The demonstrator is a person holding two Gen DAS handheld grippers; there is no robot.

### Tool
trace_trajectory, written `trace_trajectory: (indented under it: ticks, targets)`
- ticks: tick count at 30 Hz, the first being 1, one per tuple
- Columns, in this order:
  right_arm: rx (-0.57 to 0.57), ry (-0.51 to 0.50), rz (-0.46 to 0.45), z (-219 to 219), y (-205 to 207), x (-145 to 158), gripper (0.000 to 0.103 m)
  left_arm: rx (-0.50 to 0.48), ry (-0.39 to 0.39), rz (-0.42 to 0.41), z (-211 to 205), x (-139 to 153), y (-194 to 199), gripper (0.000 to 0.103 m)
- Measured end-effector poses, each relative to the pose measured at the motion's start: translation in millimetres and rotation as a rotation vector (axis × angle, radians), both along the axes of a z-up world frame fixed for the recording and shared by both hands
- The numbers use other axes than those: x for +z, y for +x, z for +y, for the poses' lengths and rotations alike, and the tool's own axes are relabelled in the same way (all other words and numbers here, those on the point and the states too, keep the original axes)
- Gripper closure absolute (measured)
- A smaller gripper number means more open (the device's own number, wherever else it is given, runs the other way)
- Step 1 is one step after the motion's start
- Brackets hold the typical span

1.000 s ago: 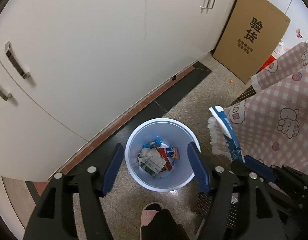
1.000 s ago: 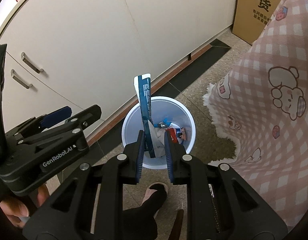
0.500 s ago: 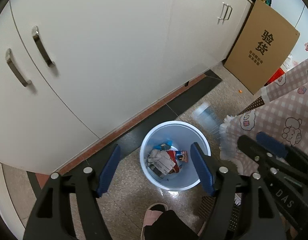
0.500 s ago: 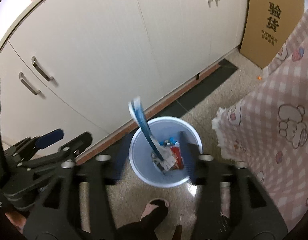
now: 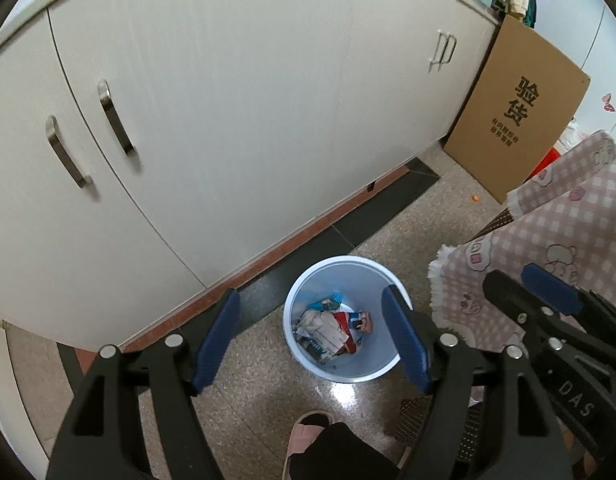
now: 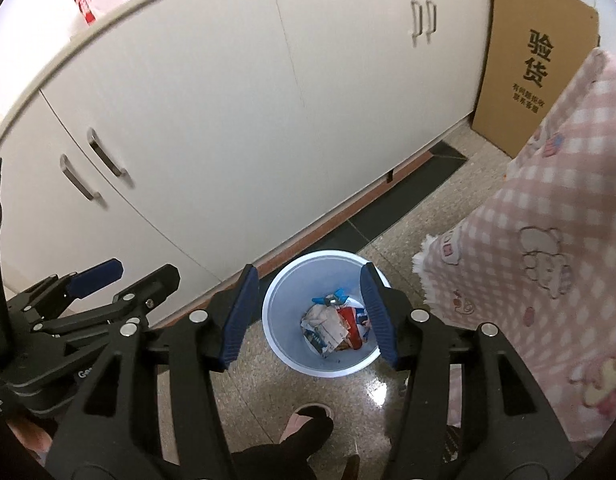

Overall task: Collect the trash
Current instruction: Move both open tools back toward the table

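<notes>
Both your tongs hang over the bin (image 5: pixel 344 320), pointing steeply down. Left gripper (image 5: pixel 312 338) is released, jaws wide, nothing between the pads. Right gripper (image 6: pixel 305 316) is also released and empty.

The trash (image 6: pixel 334 326) sits in the bin bottom: crumpled wrappers, white, red and blue, thin glossy film and paper, loosely piled. In the right wrist view the bin lies at 6 o'clock of centre, framed by the jaws; same in the left view.

Risks, as I judge them:
- The bin is light thin plastic, round, smooth, pale blue-white, unweighted. Clip its rim with a finger (image 5: pixel 406 340) and it likely tips or skids on the floor (image 5: pixel 247 400), which is polished speckled stone, glossy, low grip.
- The two grippers are near each other; the right one's body shows at 4 o'clock in the left view. Swing carelessly and they could knock.
- Your slippered foot (image 5: pixel 308 436) is just beside the bin at 6 o'clock; a step forward could kick it.
- The cloth (image 6: pixel 548 240) at 3 o'clock is soft pink checked fabric with a fringed edge; a jaw could snag the fringe when you turn that way.
- Wrappers are springy; piled higher, they may pop back out.

The cabinet (image 5: pixel 227 120) from 9 to 1 o'clock is flat matte white with curved metal handles. The cardboard box (image 5: pixel 516 108) at 2 o'clock is stiff, brown, printed.
</notes>
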State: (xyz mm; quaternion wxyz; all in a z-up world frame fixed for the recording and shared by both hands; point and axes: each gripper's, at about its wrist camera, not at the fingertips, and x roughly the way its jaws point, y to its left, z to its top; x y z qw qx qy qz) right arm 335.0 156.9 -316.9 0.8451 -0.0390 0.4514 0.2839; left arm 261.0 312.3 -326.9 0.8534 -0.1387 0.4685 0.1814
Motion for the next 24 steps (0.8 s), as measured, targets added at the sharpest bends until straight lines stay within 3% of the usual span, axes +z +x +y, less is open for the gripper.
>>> trace_trajectory:
  ticks: [7, 14, 21, 24]
  targets:
    - [-0.064, 0.072, -0.083, -41.2, -17.9, 61.3, 0.05, -0.029, 0.029, -0.102, -26.8, 54.9, -11.3, 0.029]
    - [-0.147, 0.149, -0.2, -108.6, -38.9, 128.4, 0.049, -0.12, 0.043, -0.222, -87.4, 116.7, -10.6, 0.028]
    - [-0.285, 0.212, -0.297, -207.2, -49.7, 179.9, 0.047, -0.334, 0.05, -0.292, -188.4, 165.5, 15.9, 0.028]
    - [-0.347, 0.218, -0.321, -247.7, -45.6, 188.7, 0.047, -0.425, 0.029, -0.3, -230.5, 176.9, 28.2, 0.028]
